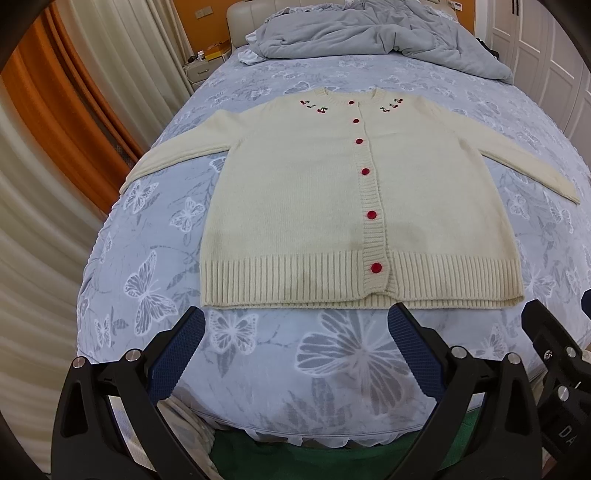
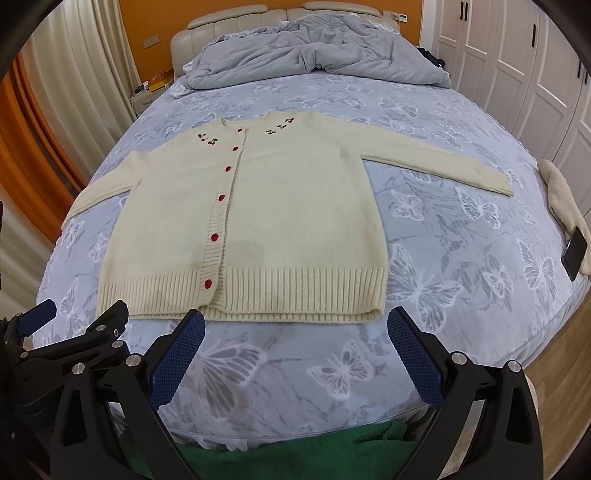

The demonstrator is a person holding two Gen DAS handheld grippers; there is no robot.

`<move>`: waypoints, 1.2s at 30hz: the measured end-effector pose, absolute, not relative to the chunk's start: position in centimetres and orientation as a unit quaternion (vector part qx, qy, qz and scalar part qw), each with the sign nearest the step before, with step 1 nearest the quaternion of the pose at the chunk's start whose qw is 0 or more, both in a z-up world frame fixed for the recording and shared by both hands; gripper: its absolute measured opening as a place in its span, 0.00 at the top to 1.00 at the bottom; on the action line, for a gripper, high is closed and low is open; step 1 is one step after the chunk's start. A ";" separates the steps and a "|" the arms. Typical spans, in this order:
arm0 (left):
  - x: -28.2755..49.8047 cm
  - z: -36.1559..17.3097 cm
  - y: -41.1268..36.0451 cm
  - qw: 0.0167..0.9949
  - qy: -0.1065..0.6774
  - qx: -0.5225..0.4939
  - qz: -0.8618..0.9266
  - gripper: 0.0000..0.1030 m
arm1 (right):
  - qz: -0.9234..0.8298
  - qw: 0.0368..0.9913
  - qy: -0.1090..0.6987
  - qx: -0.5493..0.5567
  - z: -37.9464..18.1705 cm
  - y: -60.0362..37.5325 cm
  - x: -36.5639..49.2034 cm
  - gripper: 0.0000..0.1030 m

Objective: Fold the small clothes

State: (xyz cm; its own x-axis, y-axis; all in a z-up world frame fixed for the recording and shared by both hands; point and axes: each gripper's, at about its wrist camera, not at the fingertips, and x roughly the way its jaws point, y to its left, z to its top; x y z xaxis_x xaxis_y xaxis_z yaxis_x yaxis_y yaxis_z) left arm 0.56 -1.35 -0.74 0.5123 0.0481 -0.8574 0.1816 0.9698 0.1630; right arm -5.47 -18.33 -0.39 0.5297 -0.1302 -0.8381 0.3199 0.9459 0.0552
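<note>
a cream cardigan (image 1: 295, 192) is lying flat and face up on the bed (image 1: 258, 369), buttoned, both sleeves spread out to the sides and its ribbed hem nearest the cameras. the left gripper (image 1: 295, 350) is hovering just short of that hem, level and pointing along the cardigan toward its collar, its jaws spread wide and holding nothing; its blue pads (image 1: 177, 354) are sitting apart from the knit, over bare sheet. the right gripper (image 2: 295, 350) is hanging in the same pose just off the hem, toward the cardigan's plain half, jaws equally wide and empty, and the left gripper is showing at its side (image 2: 74, 332). neither one is touching the cardigan. beyond the cardigan's collar a grey duvet (image 1: 369, 33) is lying crumpled against the headboard (image 2: 221, 18). well off the cardigan's far sleeve, at the bed's edge, a phone (image 2: 574, 253) is resting against a cream cloth (image 2: 561, 199). below the hem, past the bed's end, something green (image 2: 295, 454) is showing.
</note>
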 end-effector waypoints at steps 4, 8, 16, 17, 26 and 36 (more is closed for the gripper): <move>0.8 -1.1 -1.3 0.859 0.496 0.117 -0.038 0.06 | -0.131 0.867 0.469 0.102 -0.6 -18.4 -5.3 0.05; 0.9 -1.4 -1.4 0.858 0.499 0.118 -0.038 0.06 | -0.132 0.866 0.471 0.102 -0.8 -18.5 -5.0 0.05; 1.5 -1.8 -1.7 0.855 0.504 0.120 -0.037 0.06 | -0.130 0.865 0.475 0.101 -1.3 -18.5 -4.6 0.05; 1.7 -1.9 -1.8 0.854 0.505 0.120 -0.037 0.06 | -0.130 0.865 0.475 0.101 -1.3 -18.5 -4.6 0.05; 2.3 -2.1 -2.3 0.851 0.509 0.124 -0.036 0.06 | -0.133 0.863 0.477 0.105 -1.6 -18.8 -4.0 0.05; 2.9 -2.9 -2.5 0.846 0.517 0.126 -0.034 0.06 | -0.133 0.858 0.484 0.110 -2.4 -19.1 -3.5 0.05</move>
State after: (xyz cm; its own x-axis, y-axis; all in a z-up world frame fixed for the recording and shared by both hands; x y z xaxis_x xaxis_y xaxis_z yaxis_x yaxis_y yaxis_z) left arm 2.93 -2.53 -2.95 0.4633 0.0732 -0.8832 0.1883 0.9657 0.1788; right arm -3.50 -19.08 -2.38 0.4965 -0.1217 -0.8595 0.3341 0.9407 0.0598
